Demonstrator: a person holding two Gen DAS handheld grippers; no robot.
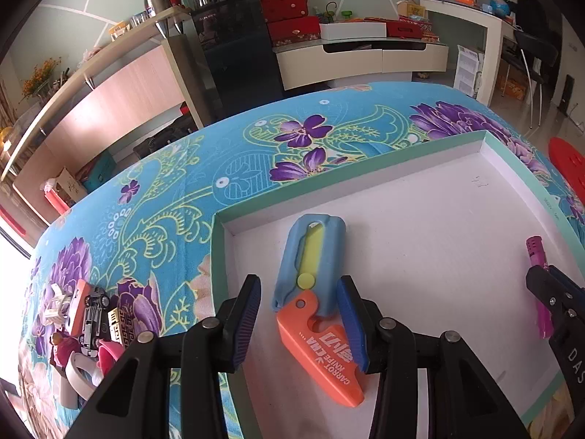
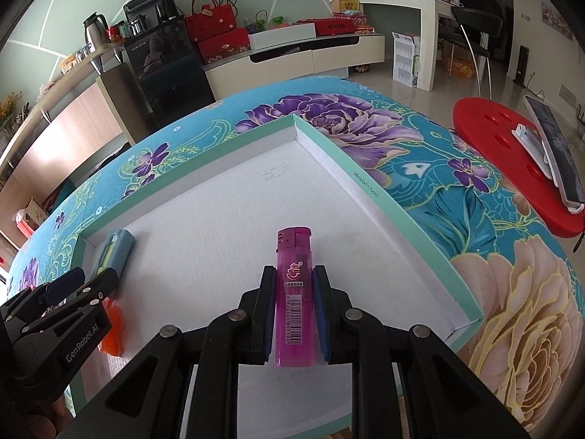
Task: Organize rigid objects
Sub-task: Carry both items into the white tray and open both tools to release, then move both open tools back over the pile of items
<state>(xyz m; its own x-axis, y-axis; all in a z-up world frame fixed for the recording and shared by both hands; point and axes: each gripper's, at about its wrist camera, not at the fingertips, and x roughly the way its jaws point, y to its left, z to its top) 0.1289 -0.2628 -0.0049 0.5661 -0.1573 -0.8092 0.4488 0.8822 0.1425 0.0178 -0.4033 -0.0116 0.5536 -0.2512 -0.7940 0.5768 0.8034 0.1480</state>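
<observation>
The left wrist view is showing a cluster of small toys (image 1: 87, 325) lying on the flowered blue cloth (image 1: 164, 197) well left of the tray (image 1: 365, 175), something the right wrist view is not catching. The right wrist view is showing a red plastic stool (image 2: 490, 128) with round holes and a flat device (image 2: 555, 153) resting on it, beyond the cloth's right edge.

The left gripper (image 1: 303, 323) is hanging over the near left corner of the tray with its ribbed blue pads standing apart. The toy knife (image 1: 314, 292) is lying flat on the tray floor between them; the right pad is touching or overlapping its orange handle, while the left pad is standing clear, so nothing is being squeezed. The knife is smooth plastic: a rounded blue sheath with a yellow slider and an angular orange handle with white lettering.

The right gripper (image 2: 294, 307) is clamping narrowly on a lighter (image 2: 295, 292), a translucent pink body with a barcode label, pointing away over the tray's right half. The tray is shallow cardboard, white inside, mint green outside.
</observation>
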